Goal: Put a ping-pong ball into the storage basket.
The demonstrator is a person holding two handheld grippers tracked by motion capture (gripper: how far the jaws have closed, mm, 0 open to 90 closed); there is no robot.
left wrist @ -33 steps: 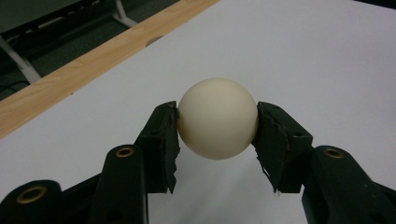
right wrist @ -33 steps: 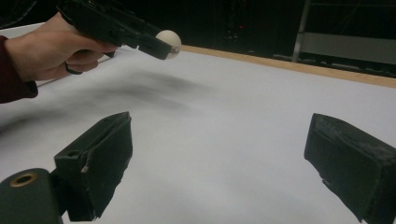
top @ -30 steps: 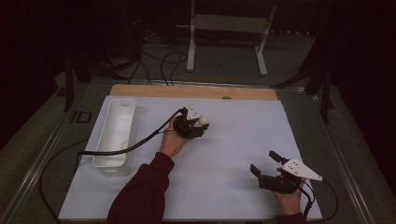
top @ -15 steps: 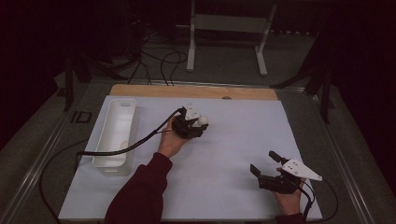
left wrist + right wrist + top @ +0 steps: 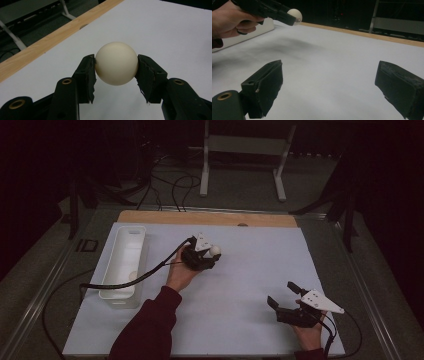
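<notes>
A cream ball (image 5: 116,63) is pinched between the pads of the left gripper (image 5: 214,254) and held above the white sheet (image 5: 250,270) near the table's middle – prob. lifted for carrying, the white bin (image 5: 122,265) being just to the left w/ what looks like another ball in it. The right gripper (image 5: 284,296) is parked low at the sheet's near right corner, jaws spread w/ nothing between them. Pad contact on both sides of the ball is shown by the left gripper view – the high view gives bin and layout instead.
</notes>
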